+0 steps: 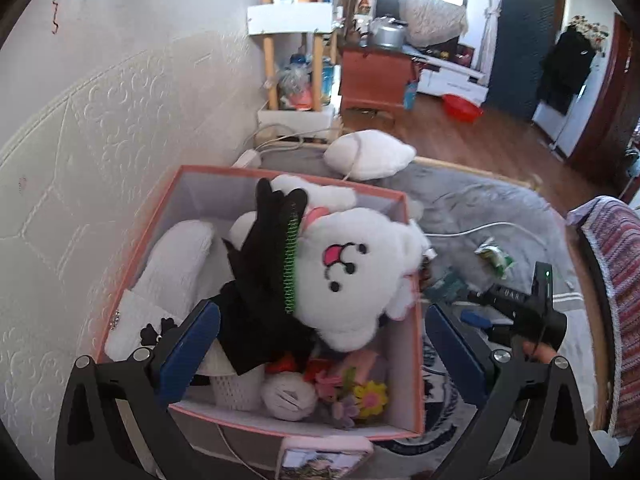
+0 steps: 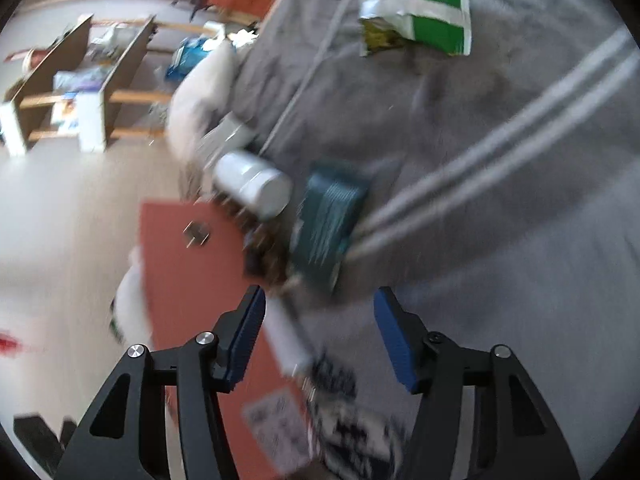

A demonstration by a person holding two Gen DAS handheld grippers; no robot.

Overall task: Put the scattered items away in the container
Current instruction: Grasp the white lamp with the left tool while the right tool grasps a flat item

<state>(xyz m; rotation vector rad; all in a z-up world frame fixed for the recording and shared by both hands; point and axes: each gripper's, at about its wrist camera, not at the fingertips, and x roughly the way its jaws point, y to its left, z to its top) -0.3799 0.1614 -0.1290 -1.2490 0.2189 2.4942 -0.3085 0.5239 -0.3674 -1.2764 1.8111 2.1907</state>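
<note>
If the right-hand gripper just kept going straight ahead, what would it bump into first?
Most likely the dark teal box lying on the grey blanket, dead ahead of the open right gripper. The picture is blurred, so depth is uncertain.

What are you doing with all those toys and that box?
A person is tidying up with a gripper in each hand. The pink box on the grey blanket already holds a white plush toy, a black glove and a green spring coil. The left gripper hangs open over the box, holding nothing. The right gripper is open too, reaching toward a dark green packet and a white bottle beside the box. A green snack bag also lies out.
</note>
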